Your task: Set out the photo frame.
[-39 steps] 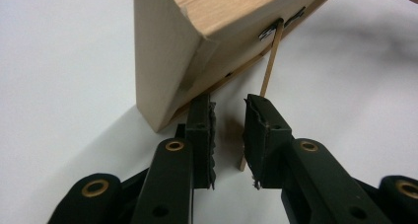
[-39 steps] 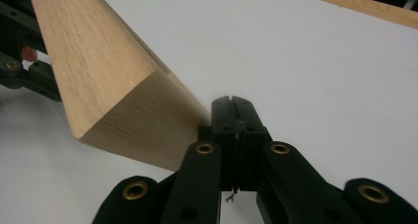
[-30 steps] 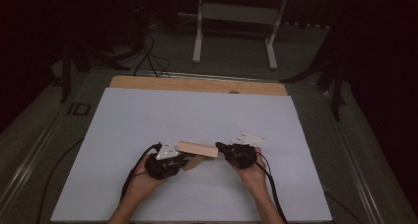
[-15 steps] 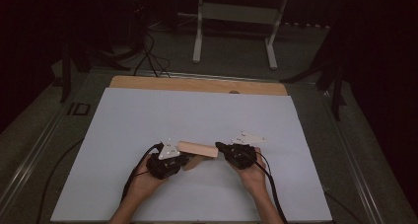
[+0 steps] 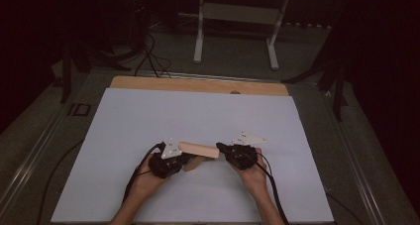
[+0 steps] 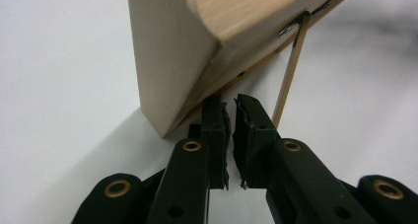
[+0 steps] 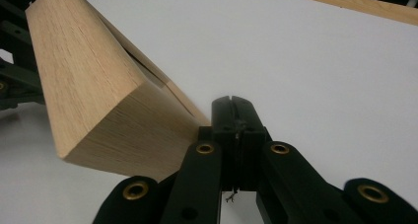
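A light wooden block [image 5: 198, 149] lies tilted on the white sheet [image 5: 148, 116] between my two grippers. My left gripper [image 5: 189, 160] is at its left end. In the left gripper view the block [image 6: 197, 36] rises just ahead of the left gripper [image 6: 229, 103]. Those jaws have just been closing and stand a narrow slit apart, with nothing seen between them. A thin wooden flap [image 6: 290, 76] hangs from the block beside them. My right gripper [image 5: 219, 147] meets the block's right end. In its own view the right gripper [image 7: 232, 105] is shut beside the block [image 7: 93, 86].
A wooden strip [image 5: 198, 84] runs along the sheet's far edge. Cables [image 5: 131, 180] trail from both grippers toward the near edge. A metal stand [image 5: 235, 31] is on the floor beyond the table.
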`<action>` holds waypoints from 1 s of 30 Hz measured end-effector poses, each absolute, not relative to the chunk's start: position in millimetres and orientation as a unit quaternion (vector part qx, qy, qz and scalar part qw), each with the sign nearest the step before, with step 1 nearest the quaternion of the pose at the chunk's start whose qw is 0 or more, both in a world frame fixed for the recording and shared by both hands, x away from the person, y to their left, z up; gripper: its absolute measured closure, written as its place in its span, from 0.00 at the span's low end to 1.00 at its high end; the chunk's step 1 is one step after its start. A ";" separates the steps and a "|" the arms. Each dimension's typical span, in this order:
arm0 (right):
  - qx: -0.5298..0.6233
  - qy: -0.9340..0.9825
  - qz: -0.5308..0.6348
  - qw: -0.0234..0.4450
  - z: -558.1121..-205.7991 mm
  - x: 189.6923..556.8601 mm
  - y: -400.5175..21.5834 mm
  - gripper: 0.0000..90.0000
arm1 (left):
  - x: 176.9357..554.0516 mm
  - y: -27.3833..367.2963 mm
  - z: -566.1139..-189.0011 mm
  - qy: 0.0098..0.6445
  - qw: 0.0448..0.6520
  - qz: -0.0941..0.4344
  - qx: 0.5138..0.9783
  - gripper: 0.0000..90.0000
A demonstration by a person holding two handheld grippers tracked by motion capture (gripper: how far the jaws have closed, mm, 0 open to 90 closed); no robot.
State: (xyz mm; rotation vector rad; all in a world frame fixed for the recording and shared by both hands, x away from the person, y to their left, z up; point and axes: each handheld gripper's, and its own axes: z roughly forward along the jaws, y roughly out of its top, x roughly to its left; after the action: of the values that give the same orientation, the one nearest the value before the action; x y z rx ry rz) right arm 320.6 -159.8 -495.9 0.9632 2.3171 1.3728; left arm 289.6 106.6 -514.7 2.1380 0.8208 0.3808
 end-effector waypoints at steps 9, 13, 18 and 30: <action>0.331 0.804 0.473 0.143 -495.2 318.9 -159.7 1.00 | 293.7 102.6 -516.0 0.326 0.394 0.150 0.846 0.92; 0.329 0.805 0.472 0.144 -495.0 318.5 -159.8 1.00 | 295.2 100.7 -516.9 0.327 0.392 0.149 0.847 0.93; 0.327 0.807 0.471 0.142 -494.6 317.4 -159.5 1.00 | 296.7 100.3 -517.1 0.328 0.390 0.149 0.847 0.93; 0.313 0.815 0.465 0.149 -493.5 311.1 -155.7 1.00 | 301.4 101.3 -516.6 0.335 0.387 0.148 0.846 0.93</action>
State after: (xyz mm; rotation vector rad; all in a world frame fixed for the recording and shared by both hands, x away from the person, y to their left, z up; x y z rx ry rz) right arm 311.1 -155.7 -493.5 0.8992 2.3418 1.3362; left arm 301.4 101.3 -516.6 2.1527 0.8535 0.3759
